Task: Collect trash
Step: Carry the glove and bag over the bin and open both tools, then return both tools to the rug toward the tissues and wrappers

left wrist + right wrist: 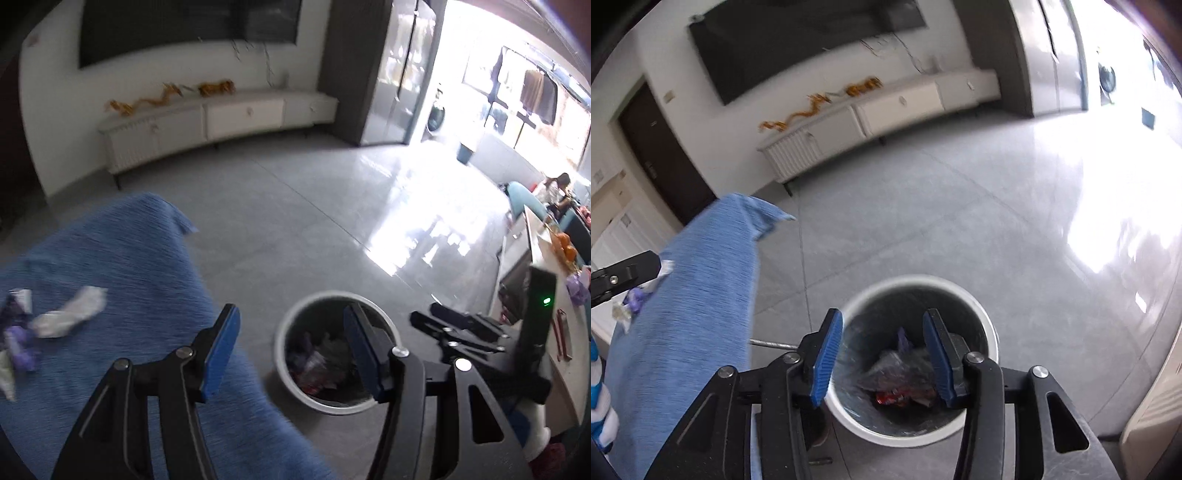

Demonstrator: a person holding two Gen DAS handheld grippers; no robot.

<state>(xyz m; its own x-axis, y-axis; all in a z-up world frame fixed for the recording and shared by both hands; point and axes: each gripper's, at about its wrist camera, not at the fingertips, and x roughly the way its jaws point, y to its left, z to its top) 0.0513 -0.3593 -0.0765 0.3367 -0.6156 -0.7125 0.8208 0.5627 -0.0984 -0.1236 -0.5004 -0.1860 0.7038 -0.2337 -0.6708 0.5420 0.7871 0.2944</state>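
Observation:
A round white-rimmed bin point(284, 369) point(979, 314) stands on the grey floor with crumpled wrappers point(901, 376) inside. My right gripper point(882, 354) hangs over the bin, open, with nothing between its blue pads. My left gripper point(291, 347) is open and empty too, between the blue-covered table point(129, 258) and the bin. On the blue cloth at the left lie a crumpled white tissue point(70, 312) and purple wrappers point(18, 332). The right gripper's body point(476, 328) shows at the right of the left wrist view. The left gripper's tip point(631, 273) shows at the left edge of the right wrist view.
A white low cabinet point(221, 118) runs along the far wall under a dark screen point(184, 26). Bright glare covers the floor point(424, 206) toward the balcony. A person point(554, 188) sits far right beside a counter with oranges point(563, 245). A dark door point(661, 155) is at the left.

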